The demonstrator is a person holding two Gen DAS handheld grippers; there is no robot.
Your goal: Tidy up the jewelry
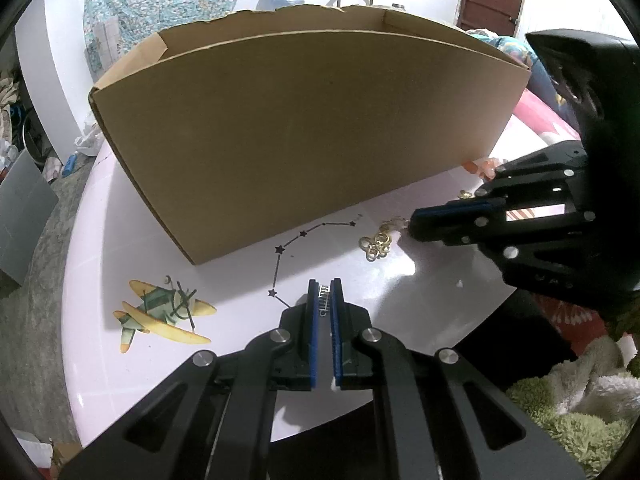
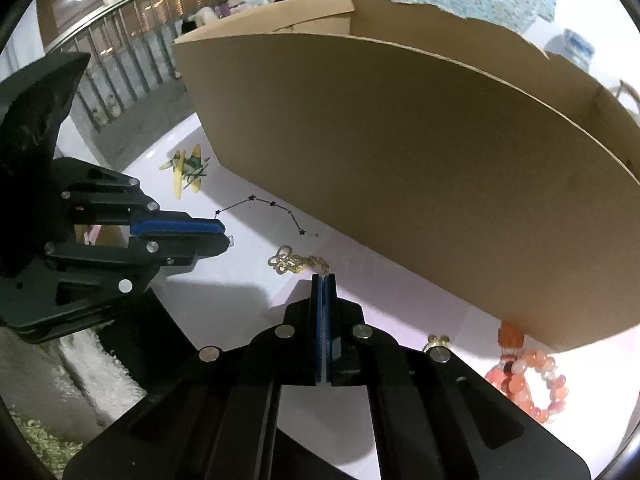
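A brown cardboard box (image 1: 304, 132) stands on the pale round table (image 1: 224, 360); it also shows in the right wrist view (image 2: 420, 168). My left gripper (image 1: 325, 294) is shut on a small silver ladder-shaped piece (image 1: 324, 300), held just above the table. My right gripper (image 2: 323, 278) is shut on the chain end of a gold knot-shaped pendant (image 2: 285, 265), which lies on the table; the pendant also shows in the left wrist view (image 1: 376, 245). An orange bead bracelet (image 2: 528, 380) and a small gold earring (image 2: 438, 340) lie by the box's near corner.
The table carries a printed aeroplane (image 1: 160, 312) and a star constellation line (image 1: 304, 240). A green fluffy rug (image 1: 568, 412) and clutter lie around the table. A railing (image 2: 132, 40) stands behind it.
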